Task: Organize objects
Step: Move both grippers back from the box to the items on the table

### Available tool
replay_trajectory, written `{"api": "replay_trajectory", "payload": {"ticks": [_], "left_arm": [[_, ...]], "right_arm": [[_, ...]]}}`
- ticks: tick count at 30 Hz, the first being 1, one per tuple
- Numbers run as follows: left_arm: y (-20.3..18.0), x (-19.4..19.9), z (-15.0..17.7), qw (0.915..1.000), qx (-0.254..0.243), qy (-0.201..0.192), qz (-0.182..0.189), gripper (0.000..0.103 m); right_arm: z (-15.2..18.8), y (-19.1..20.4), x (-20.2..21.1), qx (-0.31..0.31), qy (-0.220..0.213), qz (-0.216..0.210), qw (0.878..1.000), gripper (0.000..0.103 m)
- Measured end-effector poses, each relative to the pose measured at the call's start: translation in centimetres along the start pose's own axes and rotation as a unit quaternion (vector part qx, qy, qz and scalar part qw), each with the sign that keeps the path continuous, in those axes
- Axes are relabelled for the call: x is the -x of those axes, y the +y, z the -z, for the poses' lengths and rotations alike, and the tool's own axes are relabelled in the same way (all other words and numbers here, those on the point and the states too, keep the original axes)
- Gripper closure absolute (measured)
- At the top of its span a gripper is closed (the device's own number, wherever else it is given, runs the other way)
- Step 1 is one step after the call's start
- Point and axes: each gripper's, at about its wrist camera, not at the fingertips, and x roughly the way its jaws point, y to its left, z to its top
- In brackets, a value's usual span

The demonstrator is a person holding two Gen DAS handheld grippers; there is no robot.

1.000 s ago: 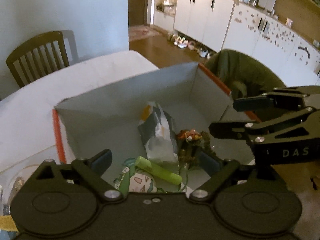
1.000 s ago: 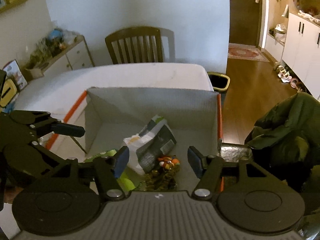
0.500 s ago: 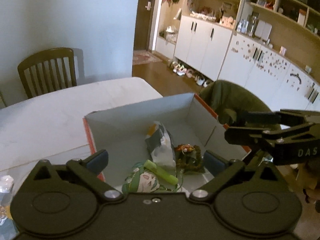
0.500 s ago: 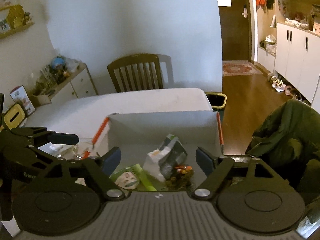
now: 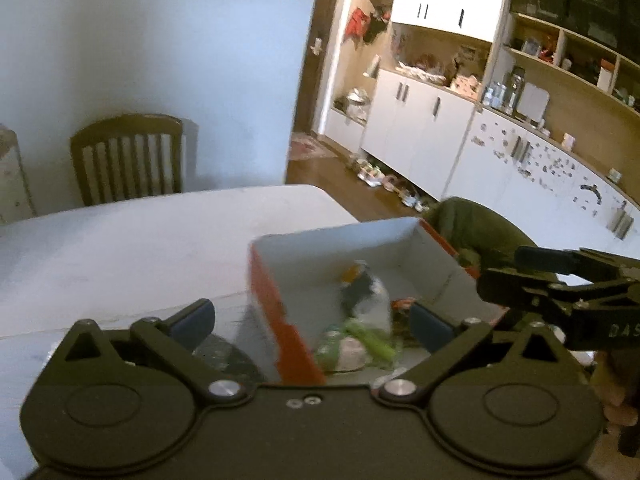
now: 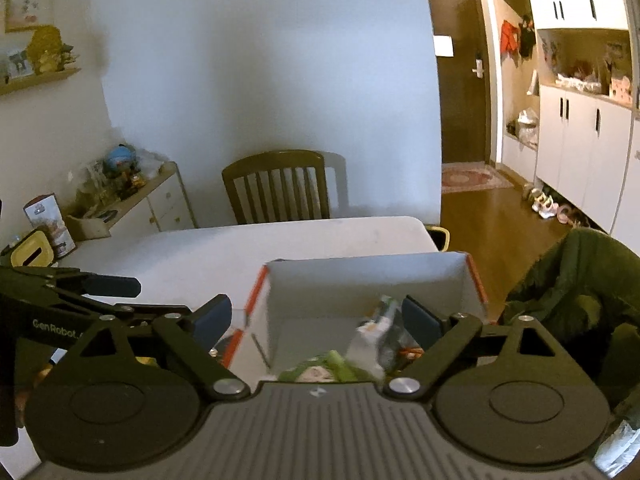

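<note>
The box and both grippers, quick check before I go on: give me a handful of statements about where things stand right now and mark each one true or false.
1. The left gripper is open and holds nothing. True.
2. The right gripper is shut on the white packet. False: its jaws stand wide apart and empty; the packet lies in the box.
3. The box is orange outside and grey inside. True.
4. The box is empty. False: the white packet, a green stick and other small items lie in it.
5. The wooden chair stands at the far side of the table. True.
</note>
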Motion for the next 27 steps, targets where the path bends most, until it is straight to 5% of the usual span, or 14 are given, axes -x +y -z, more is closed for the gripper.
{"api": "replay_trajectory", "payload": {"ticks": [8, 13, 27], "left_arm": [[5.8, 2.9, 1.6, 0.9987, -0.004, -0.02, -0.046, 0.0], [11.2, 4.0, 2.7, 0.9965, 0.035, -0.013, -0.074, 0.0], [22.4, 3.1, 7.7, 0.9892, 0.086, 0.049, -0.108, 0.0]], "right_arm": [[0.8, 6.0, -1.0, 0.001, 0.001, -0.014, 1.0, 0.004], [1.9, 10.0, -2.1, 0.017, -0.008, 0.003, 1.0, 0.003], [5.4, 20.1, -8.5, 0.074, 0.083, -0.024, 0.994, 0.003]]}}
